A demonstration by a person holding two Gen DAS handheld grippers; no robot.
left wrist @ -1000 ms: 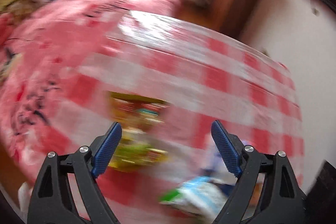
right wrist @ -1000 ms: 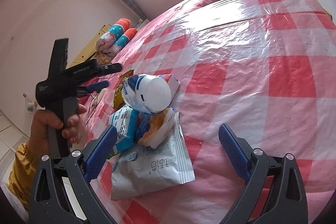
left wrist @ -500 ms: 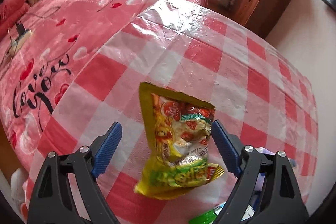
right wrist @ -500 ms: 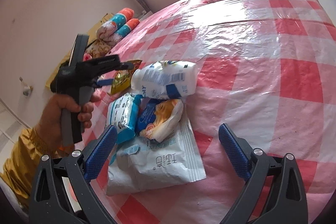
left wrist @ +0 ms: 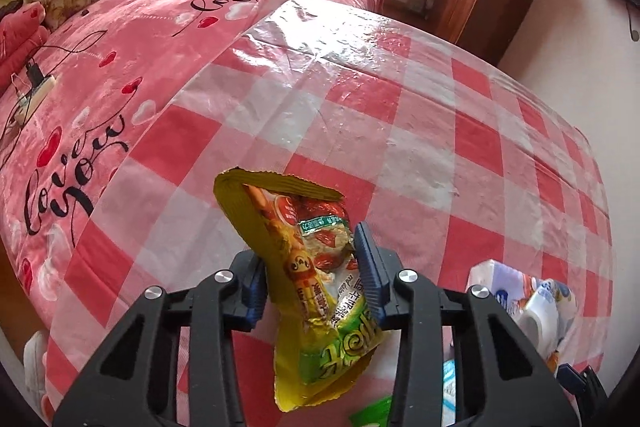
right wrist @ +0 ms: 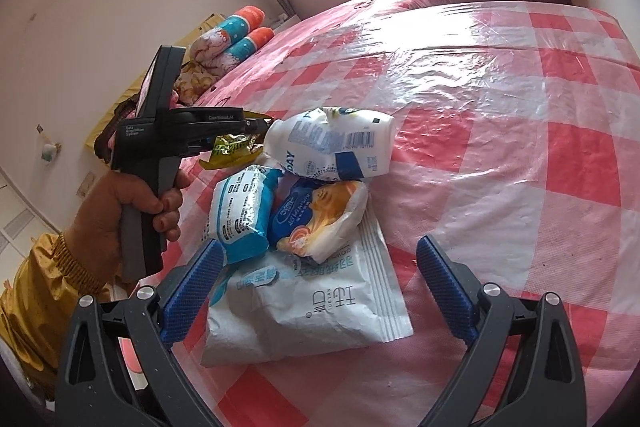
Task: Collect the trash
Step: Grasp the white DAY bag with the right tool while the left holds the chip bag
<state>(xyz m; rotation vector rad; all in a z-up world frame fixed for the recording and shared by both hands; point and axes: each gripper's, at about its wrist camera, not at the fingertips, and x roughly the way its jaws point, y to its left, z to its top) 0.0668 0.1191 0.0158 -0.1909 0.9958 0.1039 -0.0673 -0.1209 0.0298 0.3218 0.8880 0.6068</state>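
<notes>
Between the left gripper's (left wrist: 310, 277) just-closed blue pads, a crinkly yellow foil snack wrapper (left wrist: 308, 279) sits pinched mid-body: light, limp, slippery. Right gripper (right wrist: 320, 291) gapes empty.

Your left gripper (left wrist: 310, 273) hides the yellow snack wrapper's (left wrist: 320, 291) middle. Green scrap (left wrist: 370, 411) cut off at bottom edge. Large white pouch (right wrist: 316, 311) partly buried under smaller packets.

left gripper (left wrist: 310, 269): my jaws have just been closing, pads now pinching a wrapper, pointing steeply down | left hand (right wrist: 120, 203): fist round the handle, yellow sleeve at wrist | right gripper (right wrist: 320, 291): jaws spread wide, nothing between the pads
</notes>
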